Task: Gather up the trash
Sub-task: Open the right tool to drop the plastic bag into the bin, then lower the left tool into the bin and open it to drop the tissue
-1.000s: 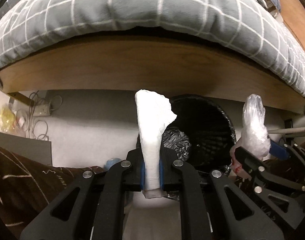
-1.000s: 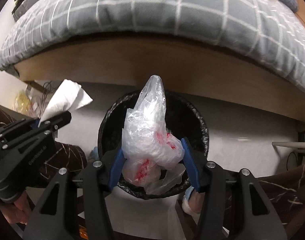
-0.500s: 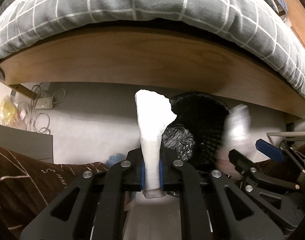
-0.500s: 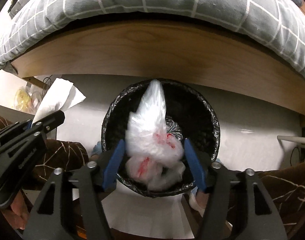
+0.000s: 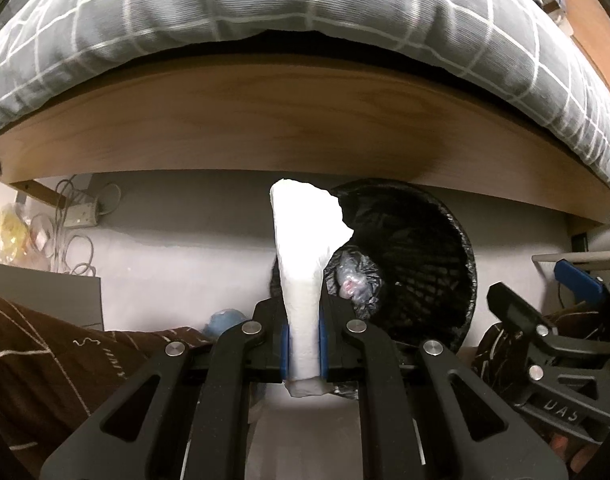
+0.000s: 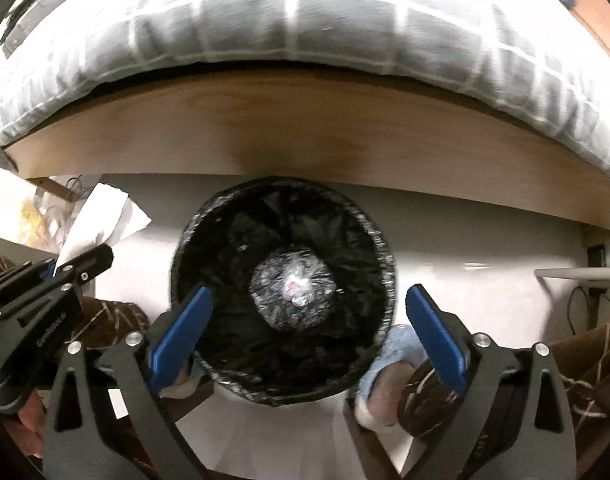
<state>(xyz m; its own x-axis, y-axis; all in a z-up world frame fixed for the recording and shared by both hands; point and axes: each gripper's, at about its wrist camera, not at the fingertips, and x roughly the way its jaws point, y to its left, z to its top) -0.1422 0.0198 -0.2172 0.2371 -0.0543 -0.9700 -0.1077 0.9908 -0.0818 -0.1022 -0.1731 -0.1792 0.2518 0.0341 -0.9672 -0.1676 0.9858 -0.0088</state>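
The left gripper (image 5: 304, 344) is clamped on a white tissue (image 5: 305, 248); the right gripper (image 6: 305, 336) gapes apart above the black bin (image 6: 283, 292). A plastic bag (image 6: 297, 284) lies inside the bin.

Bedding: grey white-checked duvet (image 5: 305, 20) overhangs wooden bed frame (image 5: 305, 120).
Left floor: power strip (image 5: 81, 216) with coiled cables (image 5: 79, 248).
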